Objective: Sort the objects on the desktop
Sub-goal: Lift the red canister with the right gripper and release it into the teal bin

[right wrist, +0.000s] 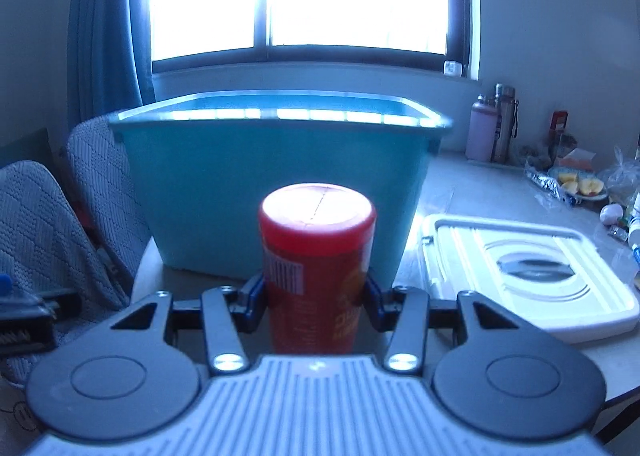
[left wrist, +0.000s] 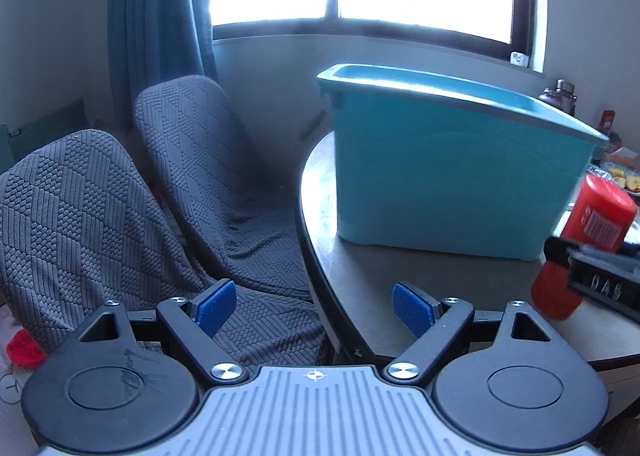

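My right gripper is shut on a red cylindrical can with a pale lid, held upright in front of the teal plastic bin. The can and the right gripper also show at the right edge of the left wrist view, the can tilted there. My left gripper is open and empty, over the left edge of the round table, short of the bin.
The bin's white lid lies flat on the table to the right. Bottles, food bags and a fruit plate crowd the far right. Two chairs with grey covers stand left of the table. A window is behind.
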A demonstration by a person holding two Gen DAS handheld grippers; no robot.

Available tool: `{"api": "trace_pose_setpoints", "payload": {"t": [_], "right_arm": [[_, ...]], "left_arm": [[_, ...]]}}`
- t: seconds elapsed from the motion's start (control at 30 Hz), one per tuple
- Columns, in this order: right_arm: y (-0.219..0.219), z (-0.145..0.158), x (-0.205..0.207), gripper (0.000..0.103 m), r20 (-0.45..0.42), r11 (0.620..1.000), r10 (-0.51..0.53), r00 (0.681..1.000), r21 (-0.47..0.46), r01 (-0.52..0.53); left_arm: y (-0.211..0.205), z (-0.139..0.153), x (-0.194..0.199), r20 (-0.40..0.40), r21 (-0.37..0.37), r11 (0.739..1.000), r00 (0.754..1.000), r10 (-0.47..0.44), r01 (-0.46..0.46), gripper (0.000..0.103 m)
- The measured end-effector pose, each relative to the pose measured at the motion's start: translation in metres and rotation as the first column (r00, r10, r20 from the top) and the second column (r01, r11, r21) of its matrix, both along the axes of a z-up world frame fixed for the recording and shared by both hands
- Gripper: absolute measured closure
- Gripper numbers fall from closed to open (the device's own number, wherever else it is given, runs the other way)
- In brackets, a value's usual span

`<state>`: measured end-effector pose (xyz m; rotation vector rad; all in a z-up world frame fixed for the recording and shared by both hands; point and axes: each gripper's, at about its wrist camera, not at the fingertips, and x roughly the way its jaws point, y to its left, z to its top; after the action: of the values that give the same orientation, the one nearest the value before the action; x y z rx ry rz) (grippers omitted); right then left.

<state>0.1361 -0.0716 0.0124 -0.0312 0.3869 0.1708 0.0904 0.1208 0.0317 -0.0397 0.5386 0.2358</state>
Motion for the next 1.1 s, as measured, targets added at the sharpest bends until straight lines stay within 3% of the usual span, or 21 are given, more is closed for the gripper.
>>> {"api": "trace_pose_setpoints", "payload": {"t": [0.57, 1.1], "right_arm": [[-0.007, 0.090, -0.006, 0.054, 0.153, 1.000, 0.002, 0.988, -0.026, 0.002], [-0.003, 0.127, 0.074, 0.054, 0.209, 0.999, 0.053, 0.976, -0.022, -0.049]], "left_arm": [[-0.017, 0.053, -0.008, 0.082, 0.013, 1.000, 0.996, -0.020, 0.019, 0.016], [-0.027, 0.099, 0.047, 0.127, 0.012, 1.000, 0.992, 0.019, -0.021, 0.016]]}}
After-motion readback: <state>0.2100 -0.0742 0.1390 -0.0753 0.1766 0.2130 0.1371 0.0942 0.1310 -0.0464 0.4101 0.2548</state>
